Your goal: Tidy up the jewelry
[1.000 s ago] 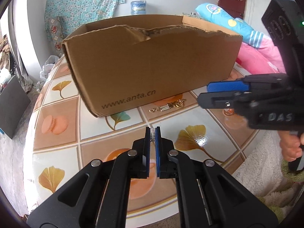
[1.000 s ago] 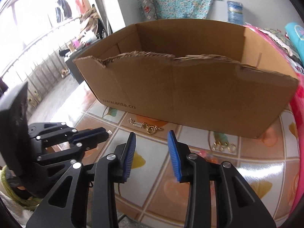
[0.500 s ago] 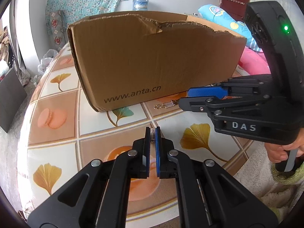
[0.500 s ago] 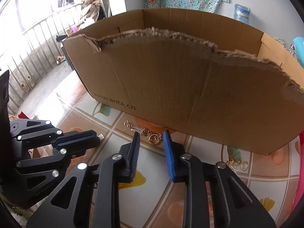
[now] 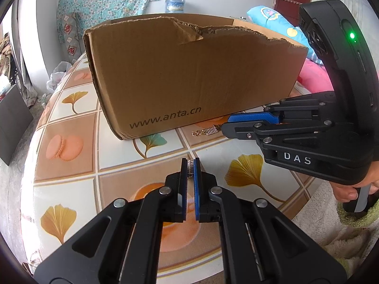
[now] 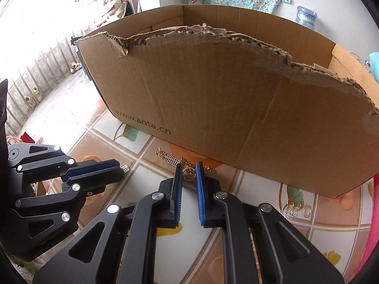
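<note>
My left gripper is shut on a small silver ring held above the tiled table; the ring also shows in the right wrist view. My right gripper is narrowly open, its fingertips either side of the gold clasp of a gold and silver chain bracelet lying on the table in front of the cardboard box. The bracelet's free end shows in the left wrist view beside the right gripper. The box stands open-topped with a torn front edge.
More gold earrings and rings lie on the table to the right of the right gripper. The round tiled table drops off at its front edge. Pink and blue bedding lies behind the box on the right.
My right gripper has moved forward and down to the bracelet and its jaws have narrowed around the clasp. My left gripper still holds the ring and has drifted slightly.
</note>
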Demonstrator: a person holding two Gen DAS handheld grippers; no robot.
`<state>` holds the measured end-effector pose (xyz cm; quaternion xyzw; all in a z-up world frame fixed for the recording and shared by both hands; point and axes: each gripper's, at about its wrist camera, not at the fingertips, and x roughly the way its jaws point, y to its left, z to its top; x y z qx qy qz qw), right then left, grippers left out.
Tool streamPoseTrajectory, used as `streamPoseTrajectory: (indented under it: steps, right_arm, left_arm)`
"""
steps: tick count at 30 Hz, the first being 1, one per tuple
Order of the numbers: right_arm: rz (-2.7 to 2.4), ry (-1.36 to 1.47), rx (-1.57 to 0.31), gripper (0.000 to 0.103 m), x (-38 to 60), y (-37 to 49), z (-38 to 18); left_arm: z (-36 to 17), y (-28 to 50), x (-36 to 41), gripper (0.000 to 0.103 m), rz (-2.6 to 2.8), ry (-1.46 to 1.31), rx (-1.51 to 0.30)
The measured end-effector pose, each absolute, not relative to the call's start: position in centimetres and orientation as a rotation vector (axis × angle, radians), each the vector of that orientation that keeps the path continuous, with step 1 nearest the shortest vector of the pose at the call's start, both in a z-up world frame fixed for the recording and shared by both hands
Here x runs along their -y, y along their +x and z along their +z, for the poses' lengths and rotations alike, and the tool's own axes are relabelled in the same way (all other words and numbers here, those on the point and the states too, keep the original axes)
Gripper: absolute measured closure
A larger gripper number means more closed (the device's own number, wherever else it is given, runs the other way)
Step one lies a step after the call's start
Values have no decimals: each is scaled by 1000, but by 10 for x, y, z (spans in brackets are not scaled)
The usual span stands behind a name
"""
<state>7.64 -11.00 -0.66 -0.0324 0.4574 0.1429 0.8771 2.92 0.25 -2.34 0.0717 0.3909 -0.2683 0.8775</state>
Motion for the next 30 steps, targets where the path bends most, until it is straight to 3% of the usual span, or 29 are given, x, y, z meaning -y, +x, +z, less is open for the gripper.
streamPoseTrajectory:
  steps: [2, 10, 18, 30]
  right_arm:
    - [303, -52, -960, 99, 111, 76, -6]
    - [316, 0, -968, 99, 118, 70, -1]
    - [289, 11, -981, 90, 117, 80, -4]
    - [274, -29, -996, 88, 108, 87, -7]
  left_arm:
    - [-24, 30, -4, 99, -558, 149, -814]
    - [-23, 30, -5, 99, -558, 152, -813]
    - [-23, 31, -5, 99, -559, 148, -814]
    - [-24, 32, -6, 99, -557, 138, -816]
